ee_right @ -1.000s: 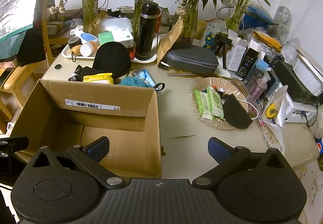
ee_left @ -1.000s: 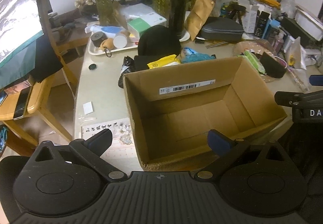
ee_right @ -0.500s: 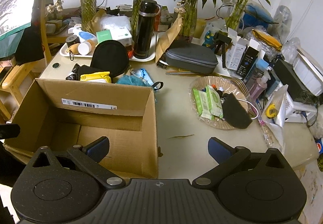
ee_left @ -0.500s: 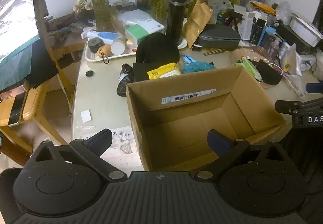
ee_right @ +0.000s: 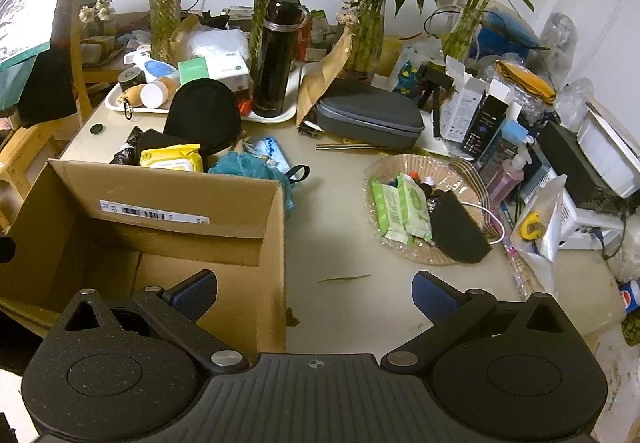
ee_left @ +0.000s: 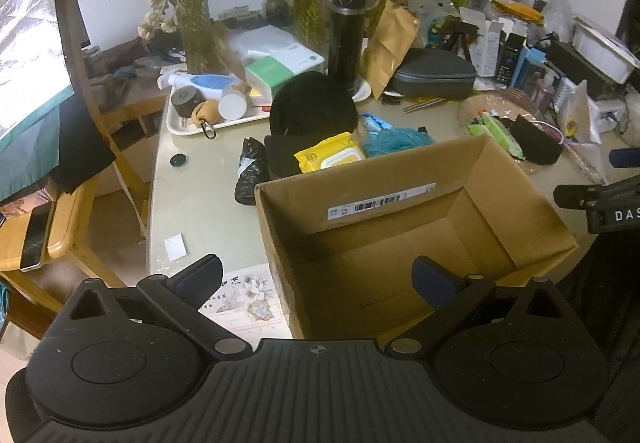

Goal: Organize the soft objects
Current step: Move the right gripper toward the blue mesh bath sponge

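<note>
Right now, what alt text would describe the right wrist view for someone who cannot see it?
An open, empty right gripper hovers over a cluttered table, beside an empty cardboard box. Behind it lie a yellow wipes pack and teal cloth.

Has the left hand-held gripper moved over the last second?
Yes. The left hand-held gripper has pulled back and risen slightly: the cardboard box and black flask sit smaller and lower in its view.

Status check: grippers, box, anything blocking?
Left gripper open, empty. Right gripper open, empty. Cardboard box open, nothing inside. Yellow wipes pack and teal pouf behind it, unobstructed.
</note>
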Demonstrator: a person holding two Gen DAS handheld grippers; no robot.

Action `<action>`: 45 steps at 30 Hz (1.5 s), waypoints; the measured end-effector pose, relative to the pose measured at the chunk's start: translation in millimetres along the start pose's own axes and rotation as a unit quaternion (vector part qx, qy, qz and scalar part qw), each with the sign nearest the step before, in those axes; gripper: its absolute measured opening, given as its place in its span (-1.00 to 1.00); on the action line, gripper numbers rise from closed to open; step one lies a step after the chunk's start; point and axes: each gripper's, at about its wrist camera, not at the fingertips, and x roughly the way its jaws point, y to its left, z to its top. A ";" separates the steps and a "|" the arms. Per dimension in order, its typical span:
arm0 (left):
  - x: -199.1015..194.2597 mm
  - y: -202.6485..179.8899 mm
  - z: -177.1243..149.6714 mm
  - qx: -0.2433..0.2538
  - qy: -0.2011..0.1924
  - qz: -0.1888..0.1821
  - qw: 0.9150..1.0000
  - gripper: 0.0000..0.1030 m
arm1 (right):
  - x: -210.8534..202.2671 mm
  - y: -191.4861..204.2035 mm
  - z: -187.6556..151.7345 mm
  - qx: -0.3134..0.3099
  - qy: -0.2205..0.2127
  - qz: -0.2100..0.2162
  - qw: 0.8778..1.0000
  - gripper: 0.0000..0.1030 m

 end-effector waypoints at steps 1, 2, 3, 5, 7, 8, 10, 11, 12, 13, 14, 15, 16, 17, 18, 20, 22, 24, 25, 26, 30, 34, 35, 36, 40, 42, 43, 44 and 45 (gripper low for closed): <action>-0.1 0.7 0.3 -0.001 -0.001 0.000 1.000 1.00 | 0.6 -0.7 0.0 -0.001 -0.001 -0.001 1.000 1.00; -0.3 1.5 0.5 -0.001 -0.004 0.001 1.000 1.00 | 1.6 -1.2 0.6 -0.004 -0.002 0.001 1.000 1.00; -0.7 2.5 0.8 -0.002 -0.007 0.001 1.000 1.00 | 2.2 -1.1 0.5 -0.008 -0.003 0.002 1.000 1.00; -1.2 3.8 1.5 -0.004 -0.012 0.000 1.000 1.00 | 3.2 0.4 1.2 -0.019 -0.006 0.003 1.000 1.00; -0.7 6.7 2.5 -0.009 -0.016 -0.002 1.000 1.00 | 5.1 1.7 2.5 -0.029 -0.006 0.008 1.000 1.00; 0.3 7.3 3.7 -0.010 -0.017 0.000 1.000 1.00 | 6.0 1.8 2.9 -0.031 -0.006 0.012 0.999 1.00; 1.4 9.6 4.9 -0.011 -0.024 0.001 1.000 0.99 | 7.7 1.4 4.1 -0.035 -0.005 0.019 0.999 1.00; 0.3 10.9 4.4 -0.013 -0.035 -0.004 0.999 0.99 | 8.9 0.4 4.5 -0.034 -0.005 0.026 0.999 1.00; -1.2 13.0 3.7 -0.018 -0.050 -0.009 0.999 0.99 | 9.8 -1.3 4.7 -0.032 -0.004 0.035 0.999 1.00; -2.0 15.0 3.4 -0.025 -0.062 -0.012 0.998 0.99 | 11.0 -3.3 5.0 -0.027 -0.004 0.043 0.999 1.00; -1.6 16.4 3.8 -0.029 -0.067 -0.011 0.997 0.99 | 12.3 -4.8 5.6 -0.023 -0.002 0.049 0.999 1.00; -0.3 17.4 4.8 -0.030 -0.065 -0.008 0.997 0.99 | 13.8 -6.3 6.1 -0.021 0.000 0.053 0.998 1.00; 1.4 18.7 6.1 -0.029 -0.061 -0.007 0.998 0.99 | 15.0 -7.3 6.4 -0.020 0.001 0.055 0.998 1.00; 2.3 19.5 7.4 -0.028 -0.061 -0.005 0.998 0.99 | 16.3 -8.3 7.0 -0.021 0.001 0.058 0.998 1.00; 3.6 20.8 8.0 -0.028 -0.059 -0.003 0.998 0.99 | 17.7 -9.3 7.6 -0.023 0.003 0.059 0.998 1.00; 6.6 24.1 10.5 -0.026 -0.050 0.003 0.998 0.99 | 19.6 -11.3 7.3 -0.023 0.003 0.062 0.998 1.00; 8.9 27.7 11.2 -0.028 -0.044 0.006 0.999 0.99 | 21.3 -15.0 8.3 -0.020 0.003 0.065 0.998 1.00; 10.2 30.7 12.2 -0.030 -0.042 0.009 0.999 0.99 | 22.9 -19.2 10.0 -0.012 0.004 0.068 0.998 1.00; 10.4 31.9 11.3 -0.030 -0.042 0.011 0.999 0.99 | 23.6 -21.2 10.4 -0.009 0.003 0.070 0.998 1.00; 10.7 32.8 11.4 -0.029 -0.041 0.014 0.999 0.99 | 23.8 -23.0 10.6 -0.006 0.003 0.071 0.997 1.00; 9.7 35.1 13.1 -0.029 -0.038 0.018 0.999 0.99 | 23.3 -29.1 11.1 -0.001 -0.003 0.067 0.998 1.00; 9.0 35.0 13.7 -0.028 -0.034 0.015 0.999 0.99 | 23.0 -35.2 10.5 0.003 -0.011 0.068 0.998 1.00; 8.9 34.4 13.6 -0.027 -0.033 0.014 0.999 0.99 | 23.8 -35.8 10.1 -0.002 -0.010 0.066 0.998 1.00; 8.6 34.0 13.8 -0.026 -0.032 0.012 0.999 0.99 | 24.7 -36.2 9.9 -0.009 -0.008 0.062 0.998 1.00; 8.4 32.5 12.6 -0.022 -0.031 0.010 0.999 1.00 | 29.4 -39.8 8.7 -0.015 -0.008 0.049 0.999 1.00; 9.0 32.4 13.3 -0.022 -0.029 0.010 0.999 1.00 | 31.3 -42.7 7.7 -0.009 -0.012 0.051 0.999 1.00; 9.3 32.5 13.5 -0.022 -0.029 0.010 0.999 1.00 | 31.9 -44.4 7.1 -0.006 -0.017 0.053 0.998 1.00; 9.5 32.4 13.7 -0.022 -0.029 0.011 0.999 1.00 | 33.4 -45.7 7.3 -0.005 -0.020 0.054 0.998 1.00; 9.9 32.5 14.5 -0.021 -0.029 0.011 0.999 1.00 | 35.1 -46.5 8.3 -0.005 -0.021 0.054 0.998 1.00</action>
